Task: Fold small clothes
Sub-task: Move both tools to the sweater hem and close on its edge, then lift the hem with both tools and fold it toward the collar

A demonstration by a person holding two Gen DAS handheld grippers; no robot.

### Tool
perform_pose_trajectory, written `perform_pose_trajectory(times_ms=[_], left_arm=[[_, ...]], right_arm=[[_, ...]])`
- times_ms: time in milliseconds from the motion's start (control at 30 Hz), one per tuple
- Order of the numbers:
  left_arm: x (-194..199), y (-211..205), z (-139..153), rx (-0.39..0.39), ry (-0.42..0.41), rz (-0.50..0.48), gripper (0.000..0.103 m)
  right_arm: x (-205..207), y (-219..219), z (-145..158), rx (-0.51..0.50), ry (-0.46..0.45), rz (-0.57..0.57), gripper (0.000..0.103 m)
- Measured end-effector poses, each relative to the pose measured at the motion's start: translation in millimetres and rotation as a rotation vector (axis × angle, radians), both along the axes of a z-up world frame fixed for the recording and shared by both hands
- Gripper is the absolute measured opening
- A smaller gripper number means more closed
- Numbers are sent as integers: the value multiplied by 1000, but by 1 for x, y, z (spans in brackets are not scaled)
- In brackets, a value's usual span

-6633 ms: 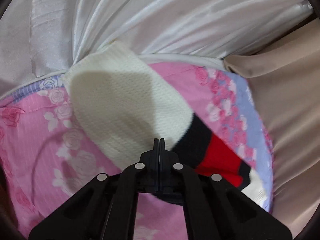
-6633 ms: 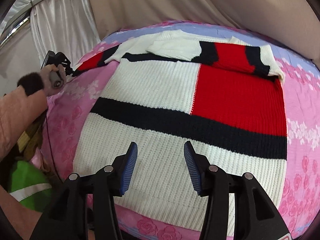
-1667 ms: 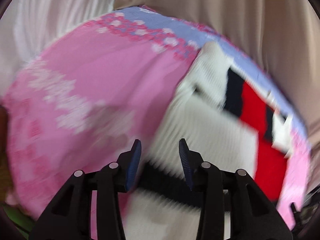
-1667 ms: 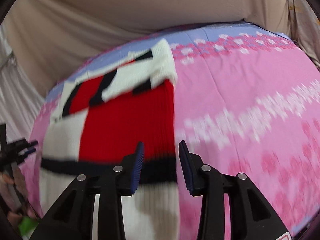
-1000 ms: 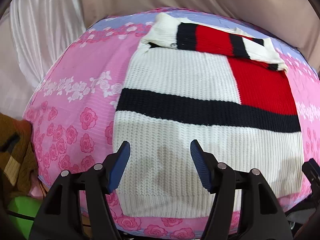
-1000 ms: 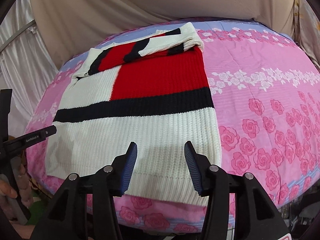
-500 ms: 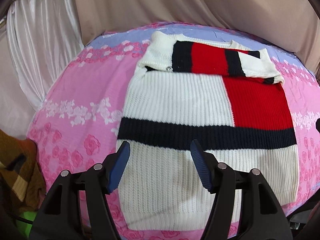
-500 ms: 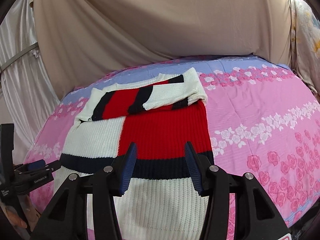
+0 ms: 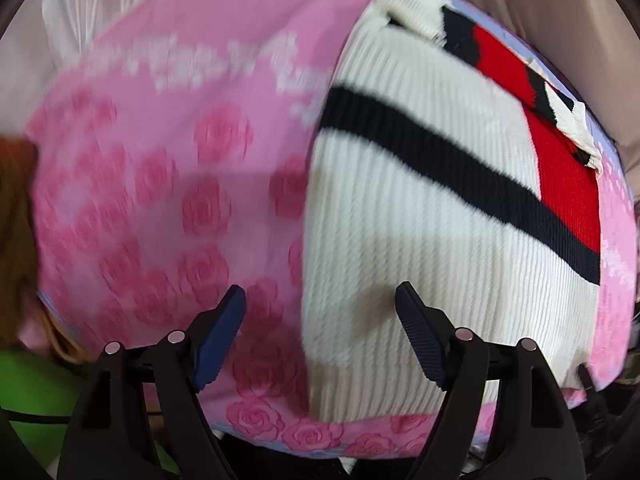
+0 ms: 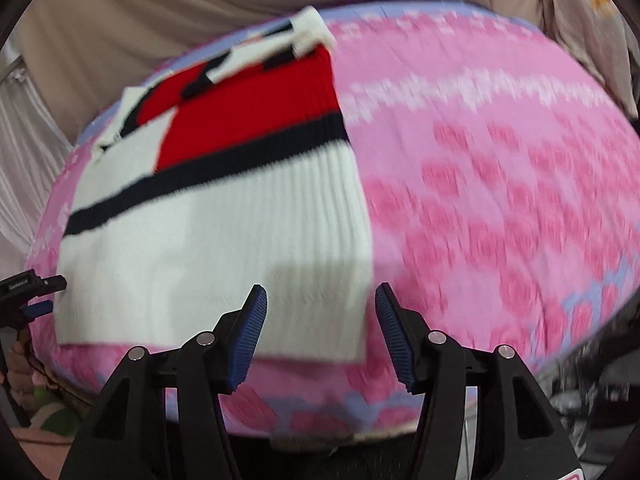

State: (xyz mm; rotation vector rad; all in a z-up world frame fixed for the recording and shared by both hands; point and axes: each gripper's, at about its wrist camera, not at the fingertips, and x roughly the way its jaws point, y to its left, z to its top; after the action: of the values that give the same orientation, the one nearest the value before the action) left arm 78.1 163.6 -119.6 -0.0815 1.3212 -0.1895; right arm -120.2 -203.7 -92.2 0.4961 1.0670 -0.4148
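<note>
Pink rose-print bedsheet (image 9: 168, 184) fills most of both views, blurry from motion. On it the knit sweater (image 9: 420, 208) lies flat: white ribbed body, a black stripe across, a red block toward the upper right of the left wrist view, and sleeves already folded in over the top edge. In the right wrist view the sweater (image 10: 224, 240) takes the centre-left, its hem along the lower middle of the frame.

Left gripper (image 9: 320, 336) hangs over the lower left hem corner, fingers spread wide, holding nothing. Right gripper (image 10: 320, 328) sits over the lower right hem corner, fingers likewise wide apart and empty. The left gripper's tip (image 10: 32, 292) shows at the left edge of the right wrist view.

Step looks like grabbing both hem corners for the bottom-up fold. To do it well: pinch both knit layers right at each corner, lift evenly, carry the hem to the sleeve line, keep side edges aligned. Thick knit may slip or bunch if only the top layer is caught.
</note>
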Motion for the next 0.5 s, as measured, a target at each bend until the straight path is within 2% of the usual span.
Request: perform_pose_trajectory(times_ms=[100, 200, 233, 267, 300, 333, 367, 400, 500], left_arm=[[-3, -5, 0, 4, -13, -5, 75], [-4, -7, 0, -12, -6, 6, 74], [-3, -8, 0, -26, -4, 5, 67], [-4, -8, 1, -37, -4, 0, 61], [-5, -11, 2, -54, 0, -26, 49], [-4, -15, 3, -64, 5, -45, 24], [-4, -19, 3, -85, 20, -67, 17], [-3, -19, 4, -110, 33, -63, 14], [-4, -15, 14, -160, 46, -37, 12]], right_arm=[[0, 4, 1, -1, -18, 1, 62], [6, 3, 0, 21, -29, -1, 62], [7, 2, 0, 46, -40, 3, 60], [9, 1, 0, 74, -50, 10, 44], [12, 1, -2, 91, -41, 18, 19], [14, -1, -4, 119, -37, 22, 10], [14, -5, -4, 153, -47, 7, 10], [13, -7, -2, 170, -57, -4, 10], [10, -11, 18, 162, -93, -1, 9]])
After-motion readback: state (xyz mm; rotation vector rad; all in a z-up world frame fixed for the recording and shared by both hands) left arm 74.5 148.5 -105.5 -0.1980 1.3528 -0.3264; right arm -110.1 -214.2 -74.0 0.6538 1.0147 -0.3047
